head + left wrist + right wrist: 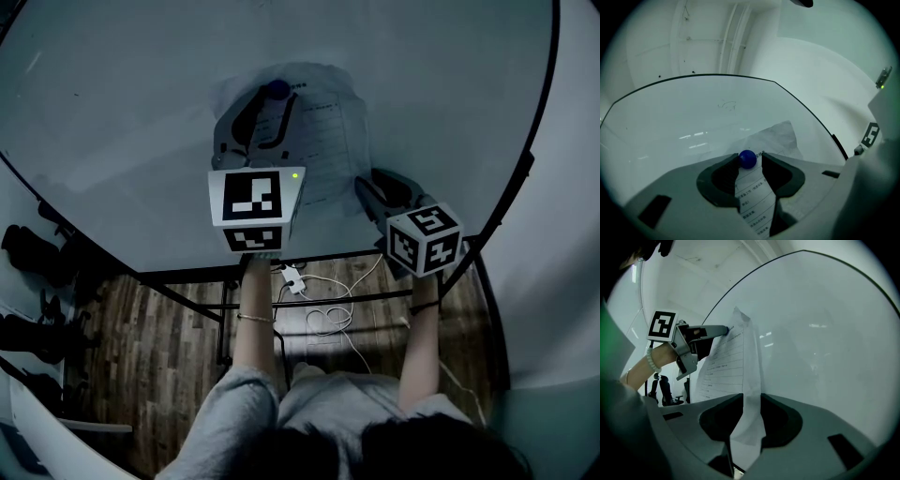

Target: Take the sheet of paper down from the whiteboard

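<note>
One paper sheet [726, 357], between parted right claw [752, 394]

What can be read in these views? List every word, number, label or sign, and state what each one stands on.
No text here can be quoted.
Sheet of paper: printed lines of characters, too small and blurred to read.
Whiteboard: one faint scribble, not legible.
Left marker cube and right marker cube: black-and-white square patterns only, no words.
</note>
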`<state>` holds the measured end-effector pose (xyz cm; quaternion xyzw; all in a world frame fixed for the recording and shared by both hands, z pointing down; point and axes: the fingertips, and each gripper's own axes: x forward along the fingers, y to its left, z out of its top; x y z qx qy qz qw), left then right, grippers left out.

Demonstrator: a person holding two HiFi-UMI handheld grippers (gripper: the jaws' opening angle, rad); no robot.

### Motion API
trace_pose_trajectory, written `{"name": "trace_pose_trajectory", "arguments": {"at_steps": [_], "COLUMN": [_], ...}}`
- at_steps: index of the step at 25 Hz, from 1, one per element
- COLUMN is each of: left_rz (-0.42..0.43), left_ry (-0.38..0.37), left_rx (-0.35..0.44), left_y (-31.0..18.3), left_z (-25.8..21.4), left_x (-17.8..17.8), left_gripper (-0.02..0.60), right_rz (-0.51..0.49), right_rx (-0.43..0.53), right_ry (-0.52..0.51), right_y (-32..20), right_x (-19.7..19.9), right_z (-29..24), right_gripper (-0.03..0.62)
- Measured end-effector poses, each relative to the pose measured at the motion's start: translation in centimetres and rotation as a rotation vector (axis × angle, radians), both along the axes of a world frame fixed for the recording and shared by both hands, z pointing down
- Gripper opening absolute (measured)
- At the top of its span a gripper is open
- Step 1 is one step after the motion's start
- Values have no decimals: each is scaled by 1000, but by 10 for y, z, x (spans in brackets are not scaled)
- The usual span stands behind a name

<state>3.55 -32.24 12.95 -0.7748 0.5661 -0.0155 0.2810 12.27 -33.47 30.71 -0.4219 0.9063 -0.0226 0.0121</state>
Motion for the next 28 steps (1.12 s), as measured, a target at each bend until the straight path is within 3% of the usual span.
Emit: {"name": "trace_pose_trajectory", "arguments": {"at_steps": [6, 13, 22, 28], "left_rz": [-16, -26, -117, -114], "left_ry": [-11, -5, -41, -40], "left_rx": [18, 38, 72, 67], "left_y": [-2, -2, -5, -5], "left_z": [-2, -3, -3, -4], "left_x": [3, 3, -1, -1], "left_gripper": [135, 135, 129, 126], "right_rz": [-64, -89, -78, -79], "right_rx": [-37, -19, -12, -27], "right_ry": [-5, 11, -6, -24], "right_y": [-1, 1, 2, 2], "right_x": [-7, -10, -7, -5], "right_z": [8, 5, 3, 3], "right_gripper": [98, 12, 2, 2]}}
